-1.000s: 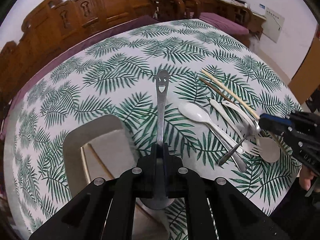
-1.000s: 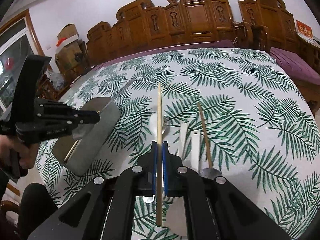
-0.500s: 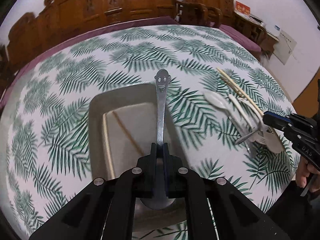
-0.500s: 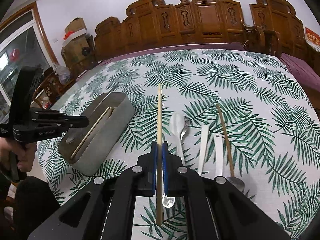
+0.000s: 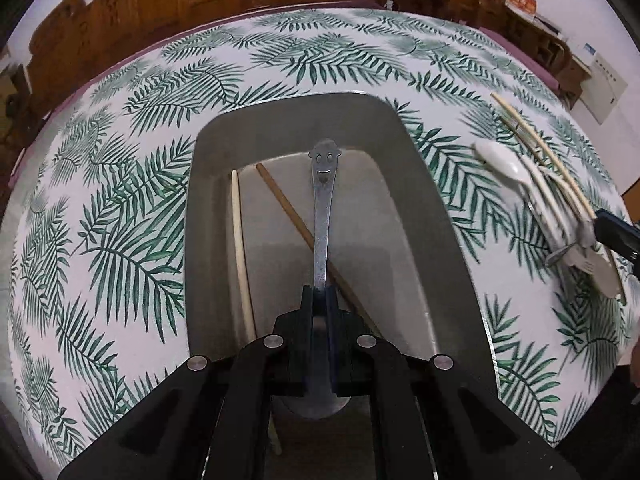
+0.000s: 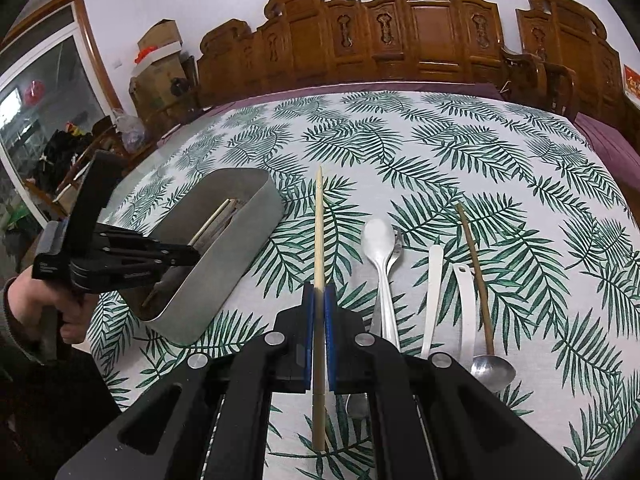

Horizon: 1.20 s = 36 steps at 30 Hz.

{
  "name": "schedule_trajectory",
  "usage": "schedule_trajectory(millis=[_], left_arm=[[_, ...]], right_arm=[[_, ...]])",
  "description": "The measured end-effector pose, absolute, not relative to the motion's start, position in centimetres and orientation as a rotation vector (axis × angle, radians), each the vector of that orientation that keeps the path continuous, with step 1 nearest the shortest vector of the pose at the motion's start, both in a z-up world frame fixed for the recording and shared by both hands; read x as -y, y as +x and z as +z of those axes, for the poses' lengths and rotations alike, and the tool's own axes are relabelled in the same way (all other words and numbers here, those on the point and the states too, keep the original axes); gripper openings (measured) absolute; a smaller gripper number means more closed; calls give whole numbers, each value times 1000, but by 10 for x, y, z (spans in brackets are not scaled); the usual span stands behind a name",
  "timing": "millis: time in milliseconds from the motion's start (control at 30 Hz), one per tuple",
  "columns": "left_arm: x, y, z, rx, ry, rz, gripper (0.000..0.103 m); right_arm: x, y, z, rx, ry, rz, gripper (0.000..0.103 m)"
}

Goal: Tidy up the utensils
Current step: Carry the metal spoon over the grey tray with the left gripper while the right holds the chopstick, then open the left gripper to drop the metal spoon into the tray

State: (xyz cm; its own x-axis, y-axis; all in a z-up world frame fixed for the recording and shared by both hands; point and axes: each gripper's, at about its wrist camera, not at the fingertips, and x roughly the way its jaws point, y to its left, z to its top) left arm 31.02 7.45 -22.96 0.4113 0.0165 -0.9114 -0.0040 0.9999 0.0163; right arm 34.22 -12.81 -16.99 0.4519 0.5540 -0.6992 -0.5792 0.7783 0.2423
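The left hand-held gripper (image 5: 320,300) is clamped on a metal spoon with a smiley face on its handle (image 5: 323,208), the handle sticking out forward over the grey tray (image 5: 432,208) and the bowl tucked back under the jaws. Beneath it, inside the tray, lie a pale chopstick (image 5: 240,248) and a brown chopstick (image 5: 296,224), crossing under the spoon. The right hand-held gripper (image 6: 319,300) is closed on another pale chopstick (image 6: 319,232), held above the leaf-patterned desk (image 6: 460,152) just beside the tray.

Only the right wrist view shows the person's hand (image 6: 36,304) gripping the left tool over the tray, and the remaining utensils laid out plainly: a white spoon (image 6: 380,248) with a fork (image 6: 396,252) partly under it, two white handles (image 6: 436,288), and a brown-handled ladle (image 6: 480,292). The left wrist view alone looks straight down into the tray; there the loose utensils sit blurred at the right edge.
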Motion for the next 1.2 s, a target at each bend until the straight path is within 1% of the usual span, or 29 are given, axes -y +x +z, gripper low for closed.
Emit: schedule_trajectory(millis=[233,567,633,667,700,733,767,800,833,900,967,1033,1067,1100,1200], left_arm=[[-75,312,-228,-1111,2,11,5],[-87,297,-194,-989,-39,-4,7],[-92,293,-185,-959,-49,1,15],[-95,292,-182,-947,-52,2,22],[-98,291,-179,-935,-57,5,27],[-101,289,-176,-922,-64,5,28],[-103,288,-173,-916,-70,5,33],[-106,287,-171,-909,-75,8,40],[-109,286,-169,-901,-77,11,44],[-115,284,-164,-881,-75,26,59],[-120,282,-159,-863,-75,37,68],[-126,280,-156,-853,-80,46,74],[-130,280,-155,-847,-85,52,80],[-133,279,-154,-841,-89,56,82],[-140,278,-151,-830,-97,66,82]], right_arm=[[120,338,-171,-855,-58,713,6],[103,328,-162,-842,-62,718,6],[95,325,-157,-834,-61,725,6],[89,323,-154,-829,-63,728,6],[85,322,-151,-825,-65,731,6],[81,321,-149,-822,-67,735,6],[75,320,-146,-821,-68,740,6],[70,319,-144,-822,-69,745,6],[65,319,-143,-823,-74,747,6],[53,319,-141,-830,-81,750,6],[43,319,-141,-839,-78,754,6],[33,322,-141,-850,-69,759,6],[26,323,-143,-860,-63,759,6],[21,324,-144,-868,-58,760,6],[5,329,-150,-897,-45,760,6]])
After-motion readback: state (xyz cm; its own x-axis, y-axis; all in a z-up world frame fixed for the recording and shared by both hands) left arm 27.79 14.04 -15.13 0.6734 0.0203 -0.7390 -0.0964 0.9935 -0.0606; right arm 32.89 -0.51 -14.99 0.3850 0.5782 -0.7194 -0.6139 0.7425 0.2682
